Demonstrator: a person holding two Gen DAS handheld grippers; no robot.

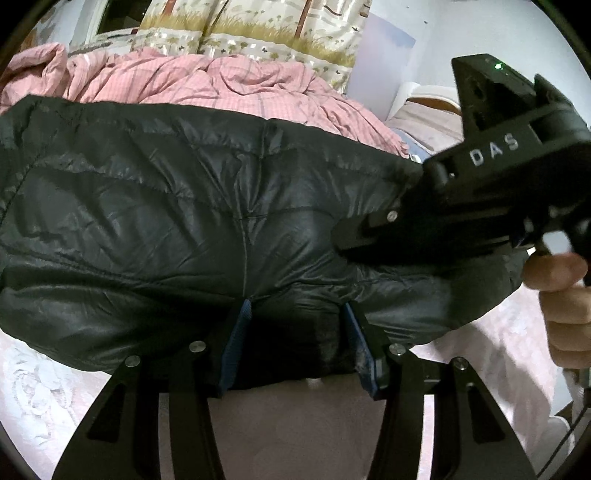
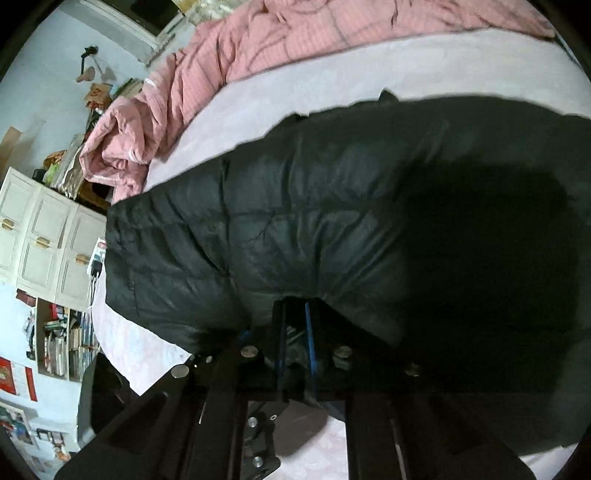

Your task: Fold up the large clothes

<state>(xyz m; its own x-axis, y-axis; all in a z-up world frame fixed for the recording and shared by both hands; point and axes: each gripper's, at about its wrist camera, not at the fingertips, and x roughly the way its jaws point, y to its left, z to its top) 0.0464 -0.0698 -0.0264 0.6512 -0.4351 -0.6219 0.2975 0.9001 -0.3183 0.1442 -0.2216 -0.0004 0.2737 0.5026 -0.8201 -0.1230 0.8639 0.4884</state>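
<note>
A black quilted puffer jacket lies across the pale pink bed sheet and fills the middle of both views. My left gripper has its blue-padded fingers wide apart, with the jacket's near edge bunched between them. My right gripper is shut on the jacket's edge, blue pads close together. The right gripper also shows in the left wrist view, held by a hand at the jacket's right end.
A crumpled pink checked duvet lies behind the jacket, also in the right wrist view. Patterned curtains hang behind it. White cupboards and bookshelves stand past the bed's edge.
</note>
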